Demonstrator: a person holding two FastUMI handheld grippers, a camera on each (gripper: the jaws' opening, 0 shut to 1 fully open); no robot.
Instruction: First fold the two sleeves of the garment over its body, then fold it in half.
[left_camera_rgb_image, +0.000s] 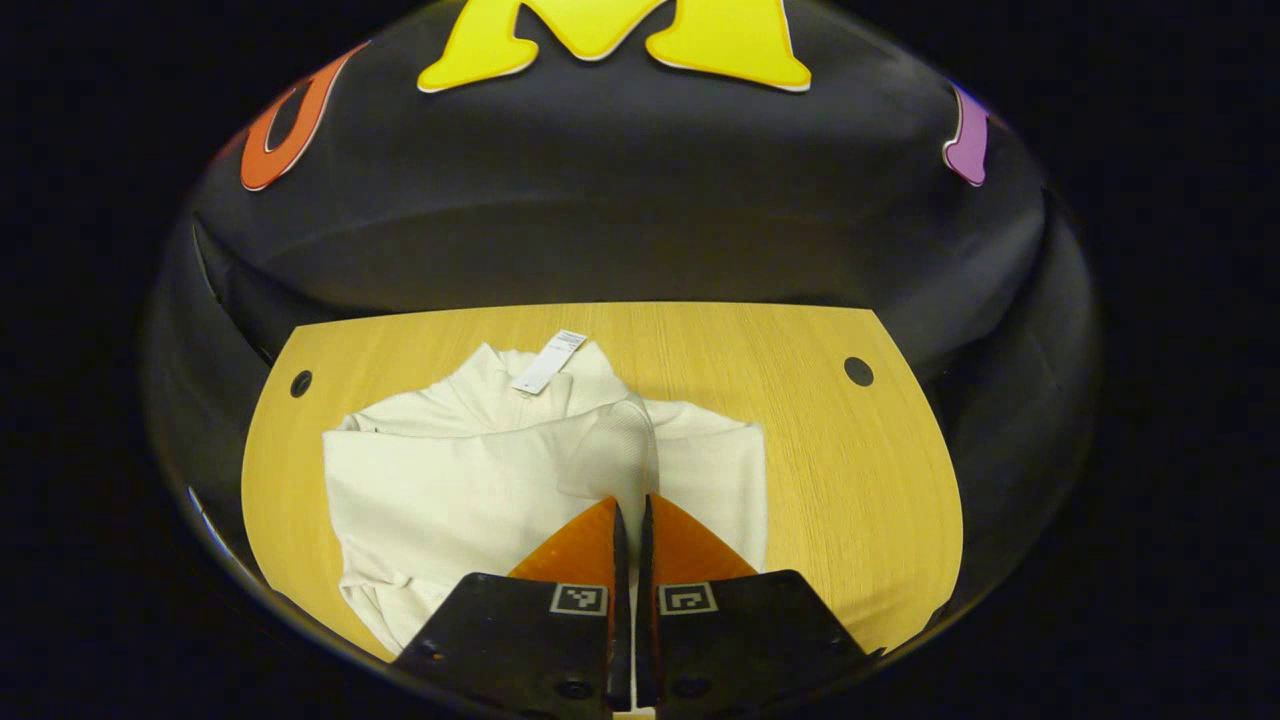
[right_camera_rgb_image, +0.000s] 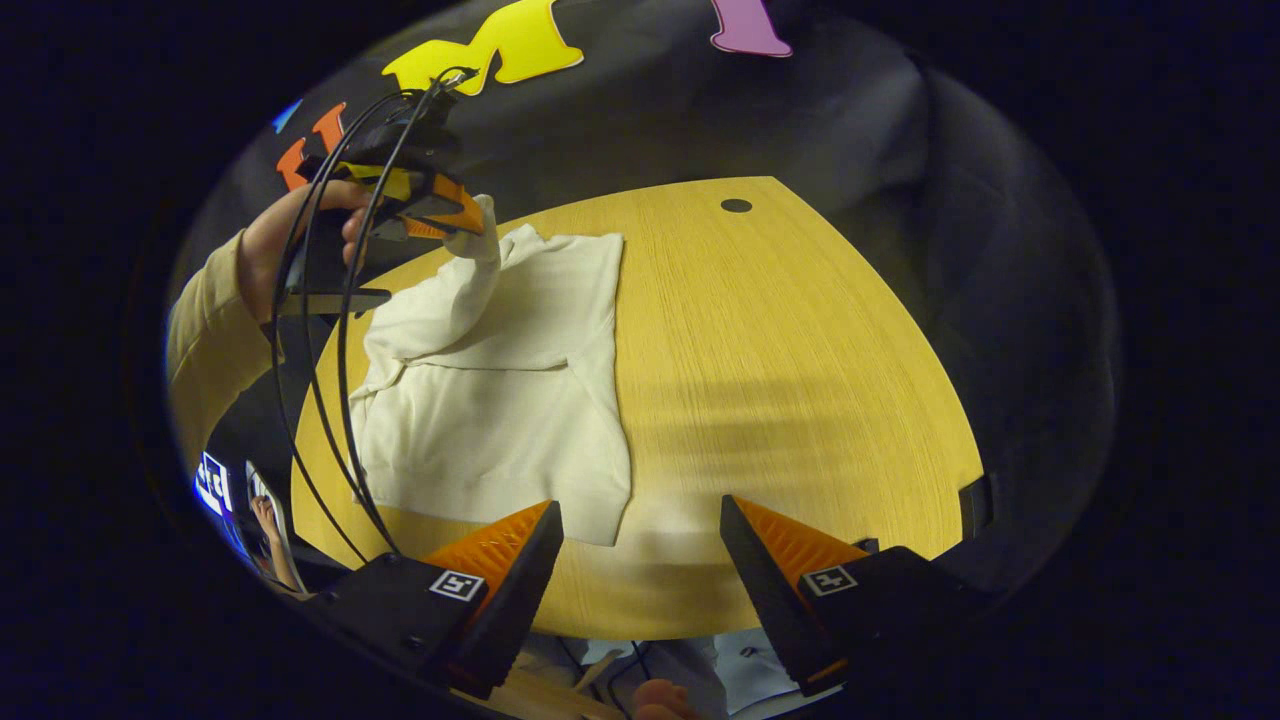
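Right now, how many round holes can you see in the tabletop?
2 in the left gripper view: one near the table's far left corner, one near its far right corner. The garment lies between them and may hide others.

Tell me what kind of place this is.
Likely a recording booth rather than a home: a bare wooden table with black cloth draped around it, a white garment laid out for folding, and a hand holding cabled tongs.

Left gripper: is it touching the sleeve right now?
Touching. In the right gripper view the left gripper pinches the sleeve cuff and lifts it off the garment; its jaws stand closed.
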